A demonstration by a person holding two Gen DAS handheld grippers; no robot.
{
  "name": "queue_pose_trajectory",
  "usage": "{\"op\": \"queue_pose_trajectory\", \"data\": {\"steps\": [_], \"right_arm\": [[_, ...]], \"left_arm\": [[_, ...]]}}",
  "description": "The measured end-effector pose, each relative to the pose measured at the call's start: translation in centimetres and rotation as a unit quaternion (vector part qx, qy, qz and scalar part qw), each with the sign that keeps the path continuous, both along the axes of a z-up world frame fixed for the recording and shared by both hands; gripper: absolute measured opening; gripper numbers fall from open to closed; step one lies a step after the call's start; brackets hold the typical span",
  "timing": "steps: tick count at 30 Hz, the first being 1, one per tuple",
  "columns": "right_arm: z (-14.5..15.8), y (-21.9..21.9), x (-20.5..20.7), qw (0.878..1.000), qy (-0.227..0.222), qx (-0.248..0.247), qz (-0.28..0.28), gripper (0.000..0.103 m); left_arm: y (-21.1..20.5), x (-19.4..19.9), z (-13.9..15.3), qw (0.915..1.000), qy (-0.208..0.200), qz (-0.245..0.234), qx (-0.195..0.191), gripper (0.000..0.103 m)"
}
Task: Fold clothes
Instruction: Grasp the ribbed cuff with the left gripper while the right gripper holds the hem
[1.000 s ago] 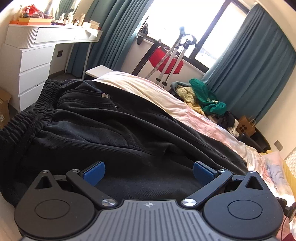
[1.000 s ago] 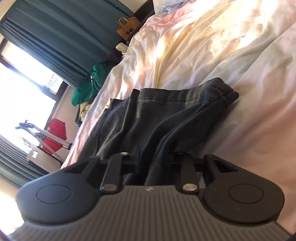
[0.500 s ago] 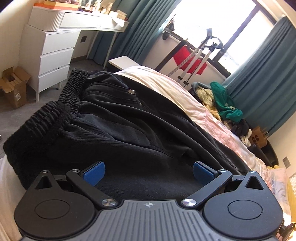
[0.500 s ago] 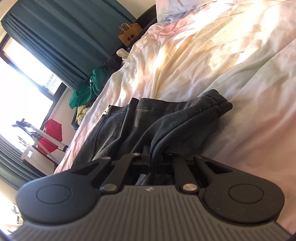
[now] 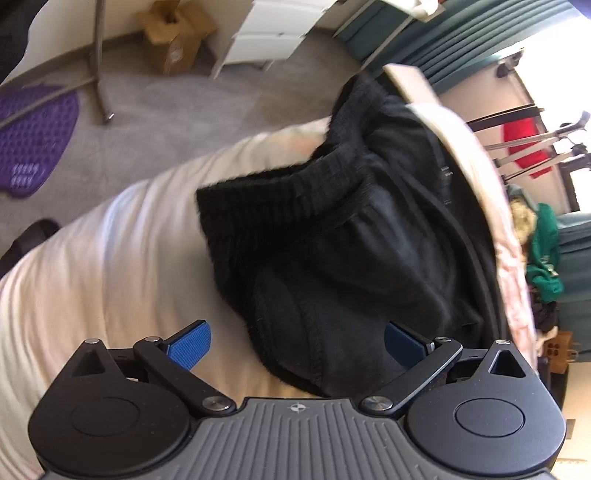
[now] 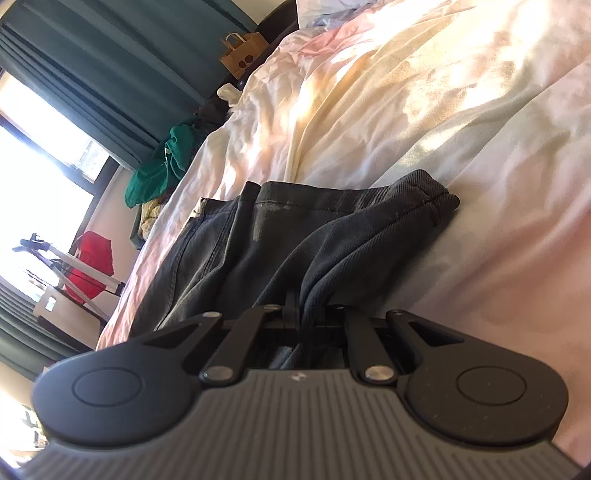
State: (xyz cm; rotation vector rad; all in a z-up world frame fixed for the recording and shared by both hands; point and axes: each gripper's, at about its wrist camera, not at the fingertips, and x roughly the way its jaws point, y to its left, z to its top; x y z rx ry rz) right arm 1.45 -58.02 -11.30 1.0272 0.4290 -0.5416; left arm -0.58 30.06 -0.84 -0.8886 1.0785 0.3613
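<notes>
The right tool's (image 6: 308, 314) pads seem buried in trouser (image 6: 332, 251) folds.

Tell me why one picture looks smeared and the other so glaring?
Left wrist view: motion blur smears the black trousers and bedsheet, though the left gripper stays sharp. Right wrist view: sharp, but sunlight washes out the window and glares on the duvet.

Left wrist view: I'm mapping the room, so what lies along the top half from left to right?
Purple mat → cardboard box → white drawers → black waistband → red fabric.
</notes>
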Motion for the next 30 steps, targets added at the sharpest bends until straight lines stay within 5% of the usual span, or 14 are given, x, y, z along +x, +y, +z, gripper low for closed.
{"op": "queue_pose_trajectory", "data": {"steps": [2, 5, 10, 16, 20, 30], "right_arm": [[0.0, -0.1, -0.3, 1.0, -0.003, 0.007, -0.002, 0.008], [-0.1, -0.1, -0.4, 1.0, -0.006, 0.015, -0.004, 0.008], [-0.8, -1.0, -1.0, 0.997, -0.036, 0.064, -0.017, 0.009], [-2.4, -2.2, -2.6, 0.985, -0.075, 0.14, -0.06, 0.01], [-3.0, -2.4, -3.0, 0.982, -0.079, 0.154, -0.08, 0.011], [-2.6, -2.7, -2.5, 0.986, -0.076, 0.121, -0.091, 0.011]], "left_arm": [[0.2, 0.1, -0.7, 0.9991, 0.024, 0.022, 0.028, 0.095], [1.6, 0.5, -2.3, 0.9984, 0.002, 0.046, -0.034, 0.093], [2.4, 0.8, -3.3, 0.9942, -0.056, 0.055, -0.073, 0.088], [3.8, -2.2, -3.6, 0.9719, -0.165, 0.094, -0.139, 0.077], [4.7, -3.1, -4.7, 0.9609, -0.172, 0.121, -0.179, 0.073], [4.0, -2.7, -4.1, 0.9687, -0.163, 0.107, -0.154, 0.077]]}}
